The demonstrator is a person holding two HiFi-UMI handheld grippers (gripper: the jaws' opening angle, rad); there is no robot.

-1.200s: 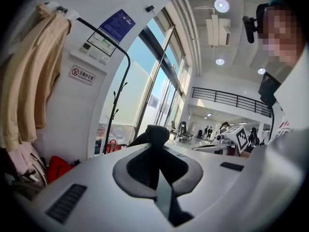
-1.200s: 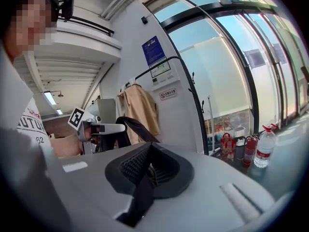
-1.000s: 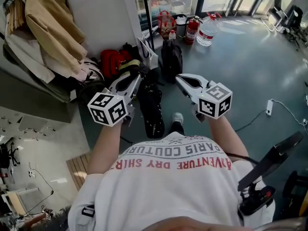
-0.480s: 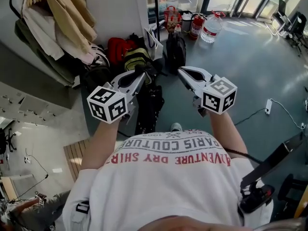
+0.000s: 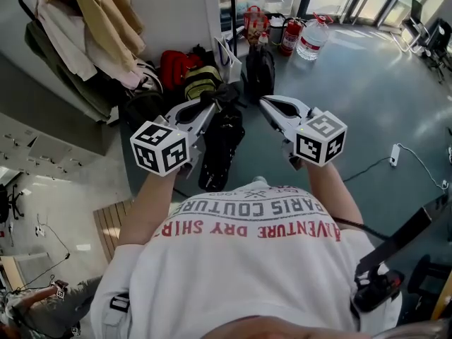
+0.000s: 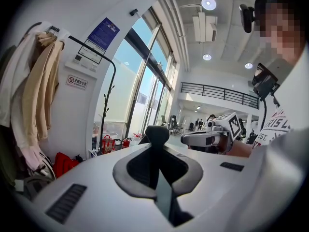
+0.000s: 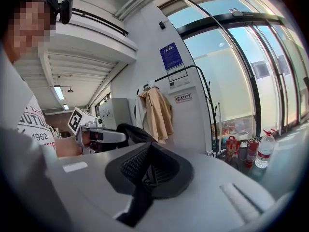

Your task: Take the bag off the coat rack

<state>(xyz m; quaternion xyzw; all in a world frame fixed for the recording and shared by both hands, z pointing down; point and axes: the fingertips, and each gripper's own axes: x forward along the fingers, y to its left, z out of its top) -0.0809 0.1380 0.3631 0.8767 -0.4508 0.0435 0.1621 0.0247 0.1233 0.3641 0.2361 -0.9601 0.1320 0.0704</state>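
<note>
Currently: black bag (image 5: 217, 150) hangs by its strap (image 6: 156, 135) from left gripper (image 5: 210, 104), jaws clamped on strap, clear of rack (image 5: 232, 9). Right gripper (image 5: 263, 104): jaws together, apparently empty.

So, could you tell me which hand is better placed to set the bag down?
Probably left: the left tongs grip the strap of the black bag, which hangs beneath; the right tongs are shut and empty.

Grey-blue floor (image 5: 367, 97). Upper centre, by the wall: red bag (image 5: 174, 68), olive bag (image 5: 200, 82), black backpack (image 5: 259, 73). Above these: fire extinguisher (image 5: 289, 37), water bottle (image 5: 313, 39). Right edge: white power strip (image 5: 393, 155).
</note>
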